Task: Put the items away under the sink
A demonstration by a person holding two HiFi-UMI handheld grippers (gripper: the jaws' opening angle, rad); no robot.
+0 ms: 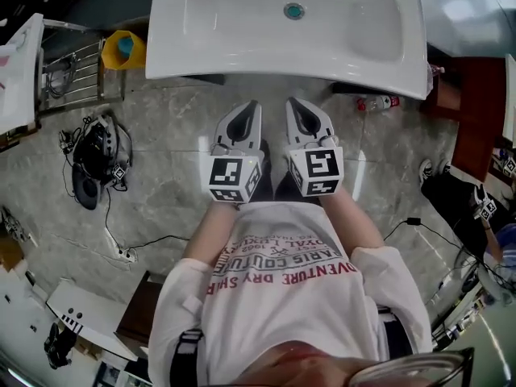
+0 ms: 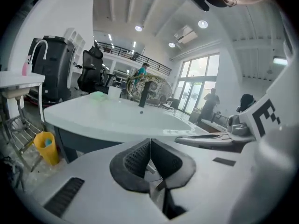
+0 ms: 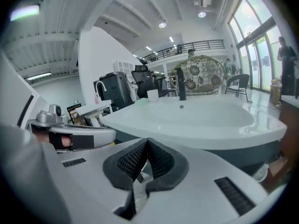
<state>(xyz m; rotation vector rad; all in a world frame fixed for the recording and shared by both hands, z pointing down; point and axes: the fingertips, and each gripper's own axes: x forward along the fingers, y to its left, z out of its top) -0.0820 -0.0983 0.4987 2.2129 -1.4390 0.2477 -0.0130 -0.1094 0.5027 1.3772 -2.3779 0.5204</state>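
Grey marble floor [image 1: 161, 192] ran under the white ceramic sink [image 1: 242, 22] at twelve o'clock. Left gripper [image 1: 246, 113] and right gripper [image 1: 300, 110] were pressed together, empty. A small red-and-white bottle [image 1: 377, 101] lay crosswise at two o'clock, nearer the right.

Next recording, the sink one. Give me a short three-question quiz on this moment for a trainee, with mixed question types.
1. True or false: the left gripper is holding a bottle.
2. Multiple choice: the yellow bucket stands
A) inside the basin
B) on the floor, at the left of the sink in the head view
C) between the two grippers
3. Fill in the blank: the right gripper has its jaws ___ (open or shut), with nothing between them.

Key:
1. False. Its jaws are together and empty.
2. B
3. shut
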